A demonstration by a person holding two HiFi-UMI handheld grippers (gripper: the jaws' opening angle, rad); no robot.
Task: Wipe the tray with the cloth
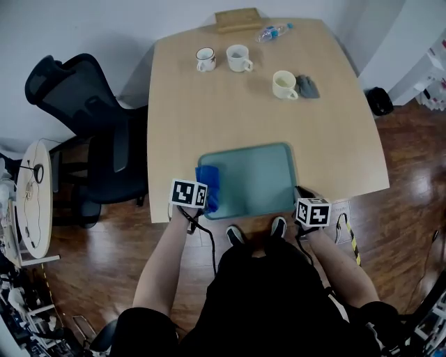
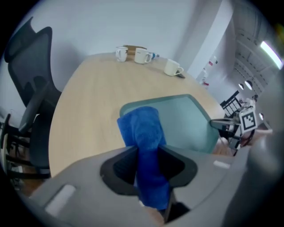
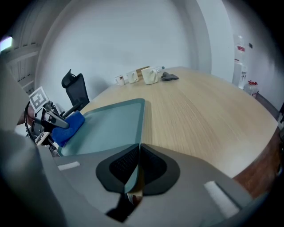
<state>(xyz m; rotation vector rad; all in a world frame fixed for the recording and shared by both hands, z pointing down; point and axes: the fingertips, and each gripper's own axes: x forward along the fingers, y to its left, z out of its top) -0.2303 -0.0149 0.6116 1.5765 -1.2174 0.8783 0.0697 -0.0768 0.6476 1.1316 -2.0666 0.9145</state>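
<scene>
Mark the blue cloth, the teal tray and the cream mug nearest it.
Blue cloth (image 2: 142,128): left gripper view, its bunched upper end.
Teal rectangular tray (image 1: 261,178): head view, bare floor centre.
Cream mug (image 1: 283,84): head view, its body.

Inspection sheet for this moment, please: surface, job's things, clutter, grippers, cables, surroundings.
Surface: wooden table, tray at its near edge.
Job's things: blue cloth at the tray's left end.
Clutter: three mugs, grey rag, bottle, wooden block, all far side.
Grippers: left gripper shut on the cloth; right gripper shut on the tray's near right corner.
Cables: black cable below the left gripper.
Surroundings: black chair left of the table; wood floor.
</scene>
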